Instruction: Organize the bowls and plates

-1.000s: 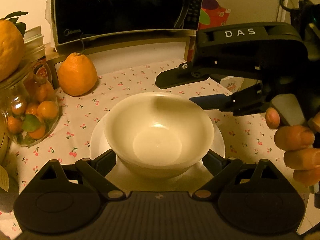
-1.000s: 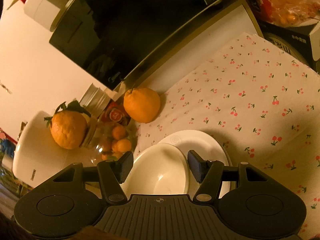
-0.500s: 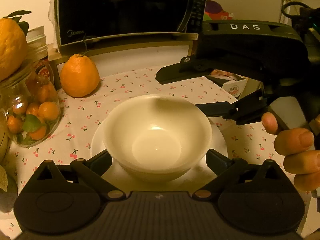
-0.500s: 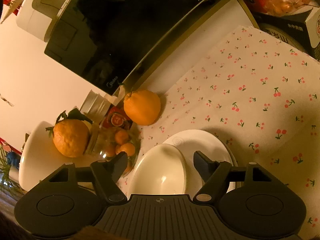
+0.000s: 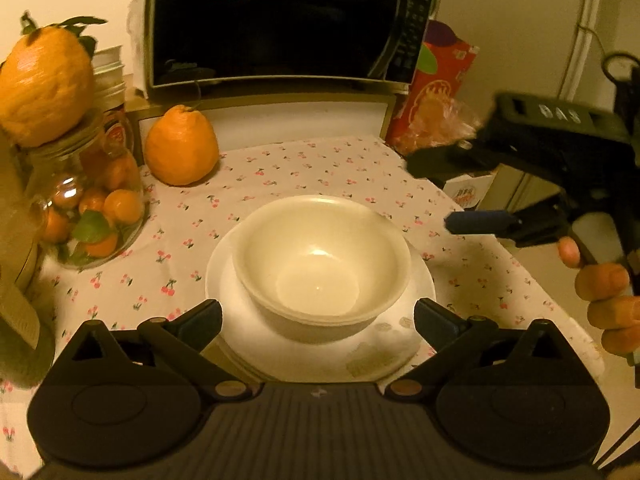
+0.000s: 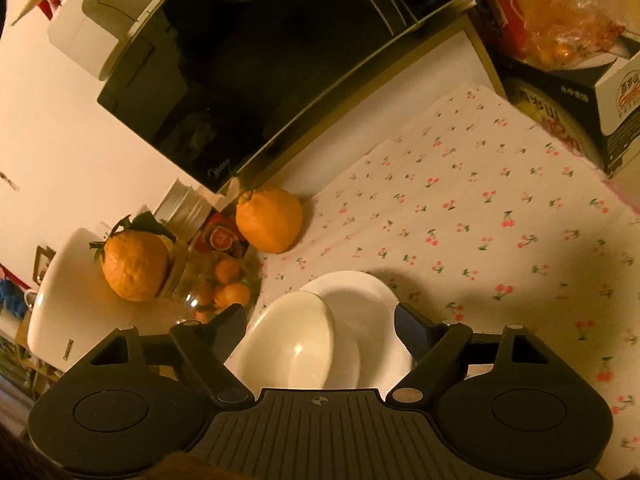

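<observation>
Basically stacked: cream round ceramic bowl (image 5: 322, 264) sits centred on the white round plate (image 5: 416, 312), nested to save worktop space; left gripper (image 5: 318, 316) and right gripper (image 6: 320, 326) jaws wide, empty.

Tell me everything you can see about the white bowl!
The bowl is round, plain creamy white, smooth and shiny like ceramic or plastic, with a light glint inside. It looks empty. A faint line under its rim hints at two bowls nested, but I can't be sure. It stands upright on a white plate on the cherry tablecloth. Nothing grips it: the left gripper is open on either side, and the right gripper is open too.
</observation>
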Demonstrator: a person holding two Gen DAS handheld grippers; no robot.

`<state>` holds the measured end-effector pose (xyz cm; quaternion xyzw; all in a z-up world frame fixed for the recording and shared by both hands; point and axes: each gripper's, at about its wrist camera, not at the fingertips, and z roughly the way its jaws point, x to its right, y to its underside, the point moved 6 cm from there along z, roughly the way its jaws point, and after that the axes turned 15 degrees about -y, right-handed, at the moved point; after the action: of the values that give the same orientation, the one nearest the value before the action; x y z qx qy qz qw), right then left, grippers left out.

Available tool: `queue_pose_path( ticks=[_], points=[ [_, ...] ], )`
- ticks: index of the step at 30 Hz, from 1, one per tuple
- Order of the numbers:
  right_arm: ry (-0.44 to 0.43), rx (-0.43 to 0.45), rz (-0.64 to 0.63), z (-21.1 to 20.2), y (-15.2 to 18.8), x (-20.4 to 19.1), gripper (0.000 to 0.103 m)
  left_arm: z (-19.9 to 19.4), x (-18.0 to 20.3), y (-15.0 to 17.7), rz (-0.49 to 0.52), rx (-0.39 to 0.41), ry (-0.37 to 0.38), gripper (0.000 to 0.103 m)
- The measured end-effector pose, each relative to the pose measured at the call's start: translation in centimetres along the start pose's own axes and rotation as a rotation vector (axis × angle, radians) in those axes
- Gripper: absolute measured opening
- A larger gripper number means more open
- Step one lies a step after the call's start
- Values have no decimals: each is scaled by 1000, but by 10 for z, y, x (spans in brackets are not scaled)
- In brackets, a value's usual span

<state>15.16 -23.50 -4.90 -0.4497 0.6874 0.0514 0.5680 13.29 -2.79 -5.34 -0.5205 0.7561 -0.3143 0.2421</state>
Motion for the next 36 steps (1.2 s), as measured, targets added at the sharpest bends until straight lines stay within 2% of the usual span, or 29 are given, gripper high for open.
queue_pose_path(
  ticks=[6, 18, 21, 28, 34, 36],
  points=[
    [30, -44, -59, -20, 10, -3, 84, -14, 0, 7, -26, -47, -30, 102],
    [83, -150, -80, -51, 43, -10, 84, -38, 0, 30, -101, -150, -185, 103],
    [100, -169, -87, -58, 50, -13, 84, -43, 2, 37, -127, -176, -201, 103],
    [184, -227, -156, -65, 69, -21, 88, -55, 10, 50, -142, -199, -260, 103],
    [208, -273, -209, -64, 85, -31, 88, -63, 12, 56, -152, -216, -324, 103],
    [219, -284, -220, -62, 89, -33, 89, -65, 11, 57, -175, -230, -322, 103]
  ],
)
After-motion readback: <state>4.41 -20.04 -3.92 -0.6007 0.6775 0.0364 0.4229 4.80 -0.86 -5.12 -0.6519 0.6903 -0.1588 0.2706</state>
